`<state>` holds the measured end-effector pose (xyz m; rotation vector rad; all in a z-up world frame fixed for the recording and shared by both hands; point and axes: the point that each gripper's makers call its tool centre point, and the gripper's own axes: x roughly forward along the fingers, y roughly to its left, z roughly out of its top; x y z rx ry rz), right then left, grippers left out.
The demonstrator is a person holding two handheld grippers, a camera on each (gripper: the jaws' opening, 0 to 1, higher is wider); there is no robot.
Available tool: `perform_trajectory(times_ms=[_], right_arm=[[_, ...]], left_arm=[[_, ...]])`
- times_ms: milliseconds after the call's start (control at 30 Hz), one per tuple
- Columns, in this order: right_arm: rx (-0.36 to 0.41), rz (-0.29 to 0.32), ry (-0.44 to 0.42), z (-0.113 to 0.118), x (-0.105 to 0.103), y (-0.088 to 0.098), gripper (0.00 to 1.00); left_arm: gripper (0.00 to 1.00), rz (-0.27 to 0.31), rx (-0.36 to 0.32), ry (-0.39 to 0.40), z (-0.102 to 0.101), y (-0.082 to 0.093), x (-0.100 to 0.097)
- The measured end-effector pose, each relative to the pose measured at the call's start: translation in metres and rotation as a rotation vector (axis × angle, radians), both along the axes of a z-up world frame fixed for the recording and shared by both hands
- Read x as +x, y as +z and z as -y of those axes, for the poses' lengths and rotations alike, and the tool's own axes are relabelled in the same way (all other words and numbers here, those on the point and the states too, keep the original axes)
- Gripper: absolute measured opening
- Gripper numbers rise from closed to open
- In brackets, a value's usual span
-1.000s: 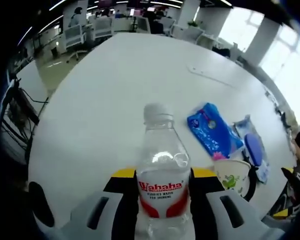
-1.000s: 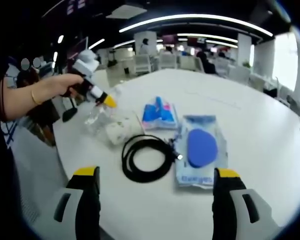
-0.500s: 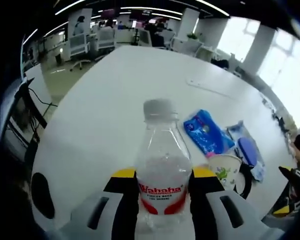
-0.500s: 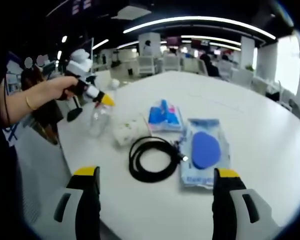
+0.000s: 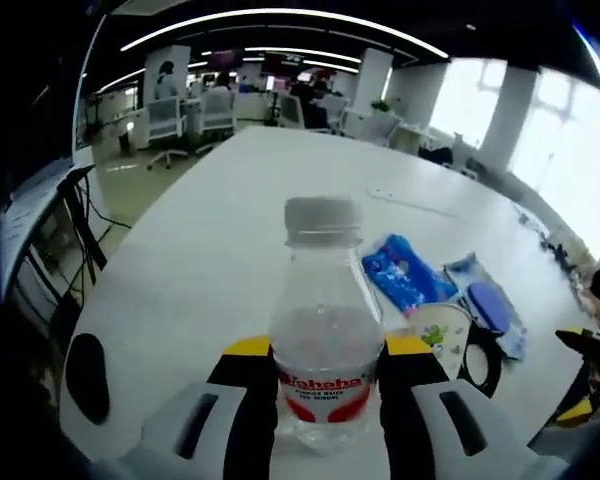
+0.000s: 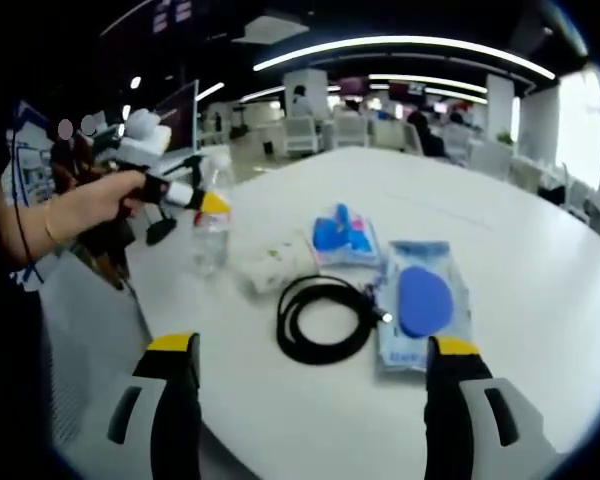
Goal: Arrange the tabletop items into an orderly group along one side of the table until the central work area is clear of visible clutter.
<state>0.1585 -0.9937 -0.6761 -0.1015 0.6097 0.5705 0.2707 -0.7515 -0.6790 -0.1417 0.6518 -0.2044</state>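
Left hand-held gripper (image 5: 325, 375) clamps the water bottle (image 5: 324, 340), centre frame. Right hand-held gripper (image 6: 313, 400) open, empty. Cable (image 6: 327, 316), cup (image 6: 270, 265), blue packets (image 6: 420, 305) remain mid-counter (image 6: 500, 230); tidying looks barely begun.

The setting was an open-plan office, lit by long strip lights (image 6: 400, 45) curving across a dark ceiling. Rows of white office chairs (image 5: 165, 115) and desks stood beyond the broad white surface (image 5: 230, 230), with square pillars (image 5: 375, 75) and bright windows (image 5: 570, 150) along one side and people seated at distant workstations.

White office chairs (image 5: 185, 115), ceiling light strips (image 6: 400, 45), bright windows (image 5: 570, 150)
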Motion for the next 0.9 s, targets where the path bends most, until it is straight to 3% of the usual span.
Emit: perform_trajectory(times_ms=[133, 367, 533, 900], right_arm=[[0.002, 0.003, 0.0, 0.0, -0.001, 0.001, 0.91], [0.021, 0.003, 0.002, -0.004, 0.001, 0.001, 0.91], [0.027, 0.001, 0.0, -0.005, 0.005, 0.001, 0.91], [0.014, -0.01, 0.03, -0.006, 0.009, 0.002, 0.91]], left_arm=[[0.36, 0.079, -0.014, 0.014, -0.003, 0.012, -0.001], [0.36, 0.172, 0.027, -0.001, -0.007, 0.027, 0.01], [0.36, 0.186, 0.045, 0.002, -0.01, 0.029, 0.017], [0.36, 0.244, 0.076, -0.02, -0.021, 0.04, 0.054]])
